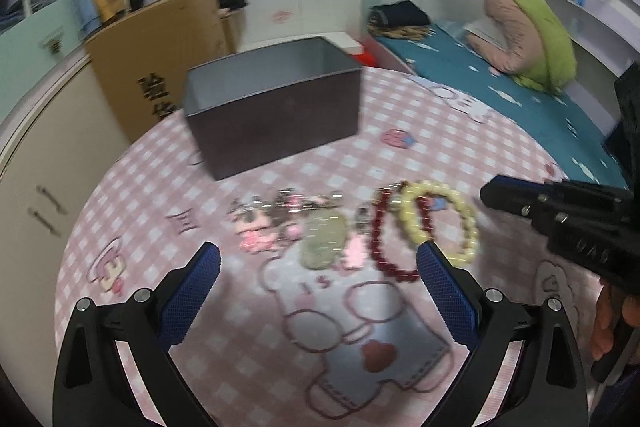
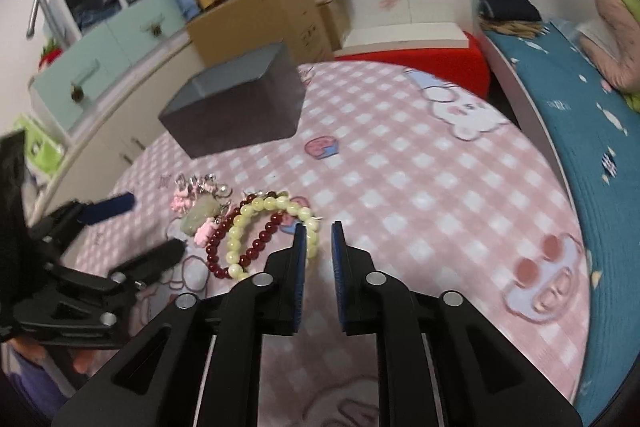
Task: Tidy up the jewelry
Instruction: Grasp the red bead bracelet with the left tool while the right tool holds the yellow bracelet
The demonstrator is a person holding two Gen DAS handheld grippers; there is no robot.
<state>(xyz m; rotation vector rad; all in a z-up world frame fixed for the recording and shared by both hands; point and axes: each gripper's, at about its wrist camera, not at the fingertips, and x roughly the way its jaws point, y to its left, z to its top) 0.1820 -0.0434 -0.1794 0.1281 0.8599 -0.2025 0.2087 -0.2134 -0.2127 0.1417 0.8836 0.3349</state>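
Observation:
A heap of jewelry lies on the pink checked tablecloth (image 1: 160, 187): a pale yellow bead bracelet (image 1: 464, 223) (image 2: 240, 223), a dark red bead bracelet (image 1: 378, 239) (image 2: 218, 247), a green stone pendant (image 1: 324, 239) (image 2: 198, 217) and pink and silver charms (image 1: 272, 215) (image 2: 196, 189). A dark open box (image 1: 276, 123) (image 2: 236, 119) stands behind them. My left gripper (image 1: 318, 263) is open just in front of the heap. My right gripper (image 2: 319, 233) is narrowly open and empty beside the yellow bracelet; it shows in the left wrist view (image 1: 492, 193).
A cardboard box (image 1: 160, 59) and cabinets (image 2: 100, 67) stand beyond the table on the left. A red stool (image 2: 432, 55) sits behind the table. A bed with a teal sheet (image 1: 500, 95) and a pink-green cushion (image 1: 532, 35) lies to the right.

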